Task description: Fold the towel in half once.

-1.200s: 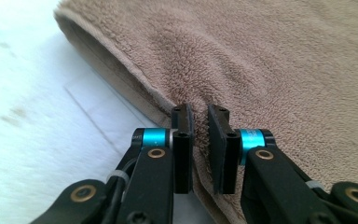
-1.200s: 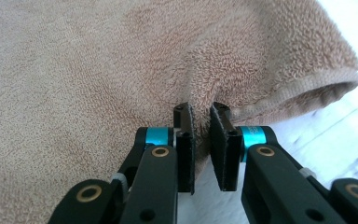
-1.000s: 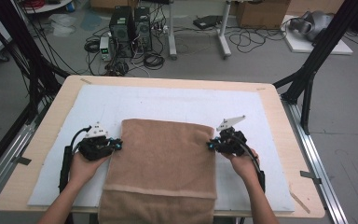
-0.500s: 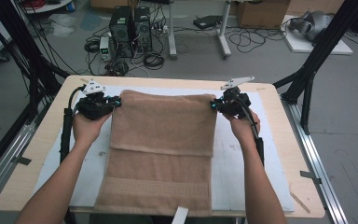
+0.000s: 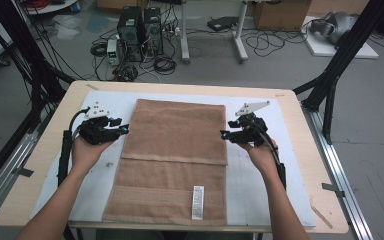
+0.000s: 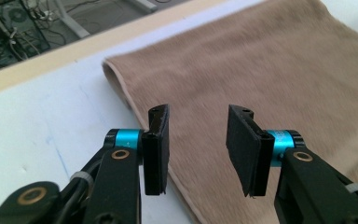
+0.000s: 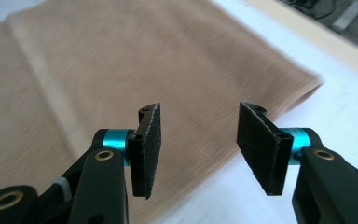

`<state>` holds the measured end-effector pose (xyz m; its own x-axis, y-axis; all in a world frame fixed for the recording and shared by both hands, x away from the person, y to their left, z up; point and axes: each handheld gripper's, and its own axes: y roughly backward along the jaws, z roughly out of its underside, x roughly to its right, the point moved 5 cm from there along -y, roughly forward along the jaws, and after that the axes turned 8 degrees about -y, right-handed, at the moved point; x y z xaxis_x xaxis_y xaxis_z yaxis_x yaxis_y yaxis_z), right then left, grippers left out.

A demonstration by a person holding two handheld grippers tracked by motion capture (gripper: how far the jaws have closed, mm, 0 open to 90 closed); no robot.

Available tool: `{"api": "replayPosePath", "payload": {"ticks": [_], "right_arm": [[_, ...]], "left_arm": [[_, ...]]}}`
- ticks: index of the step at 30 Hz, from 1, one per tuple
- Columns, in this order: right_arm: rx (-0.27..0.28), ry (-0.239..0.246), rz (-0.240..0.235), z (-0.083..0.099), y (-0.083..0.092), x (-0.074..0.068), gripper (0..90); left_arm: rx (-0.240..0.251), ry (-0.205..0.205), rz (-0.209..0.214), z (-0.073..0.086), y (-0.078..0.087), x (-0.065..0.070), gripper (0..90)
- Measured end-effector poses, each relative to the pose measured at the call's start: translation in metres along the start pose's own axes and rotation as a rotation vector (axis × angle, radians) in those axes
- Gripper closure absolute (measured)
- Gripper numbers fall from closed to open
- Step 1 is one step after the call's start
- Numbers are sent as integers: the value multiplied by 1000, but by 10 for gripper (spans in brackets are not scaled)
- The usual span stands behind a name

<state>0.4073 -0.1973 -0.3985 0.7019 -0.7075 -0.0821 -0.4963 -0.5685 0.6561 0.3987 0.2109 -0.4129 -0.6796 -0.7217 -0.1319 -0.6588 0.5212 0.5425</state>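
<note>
Both grippers, left point(image 5: 121, 131) and right point(image 5: 223, 135), have just spread their fingers empty, leaving the folded towel point(image 5: 175, 150) lying flat between them.

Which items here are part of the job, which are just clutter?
In the job: folded brown terry towel; left gripper, jaws open, just released; right gripper, likewise; white mat.

Lying about: black computer towers, floor cables, cardboard box.
</note>
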Motion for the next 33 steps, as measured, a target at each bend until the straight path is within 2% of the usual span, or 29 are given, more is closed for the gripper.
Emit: {"api": "replayPosePath", "payload": {"ticks": [4, 9, 12, 18, 20, 24, 30, 33], "right_arm": [[-9, -7, -31, 27, -4, -10, 502], [-28, -19, -57, 52, -12, -18, 519], [-49, -17, -63, 62, -18, -20, 531], [-96, -18, -72, 68, -33, -20, 569], [-105, -19, -76, 69, -36, -19, 590], [-104, -10, -83, 69, -38, -19, 665], [-112, 10, -85, 67, -38, -22, 827], [-113, 4, -89, 65, -37, -22, 840]], "left_arm": [[-21, -16, 43, 19, -1, 12, 582], [-40, -21, 84, 34, -4, 22, 593], [-45, -22, 105, 40, -7, 27, 607], [-120, -66, 157, 48, -20, 37, 640], [-144, -81, 151, 51, -24, 38, 678], [-141, -87, 137, 50, -25, 38, 748], [-141, -92, 120, 49, -25, 39, 845], [-137, -88, 118, 48, -23, 38, 862]]}}
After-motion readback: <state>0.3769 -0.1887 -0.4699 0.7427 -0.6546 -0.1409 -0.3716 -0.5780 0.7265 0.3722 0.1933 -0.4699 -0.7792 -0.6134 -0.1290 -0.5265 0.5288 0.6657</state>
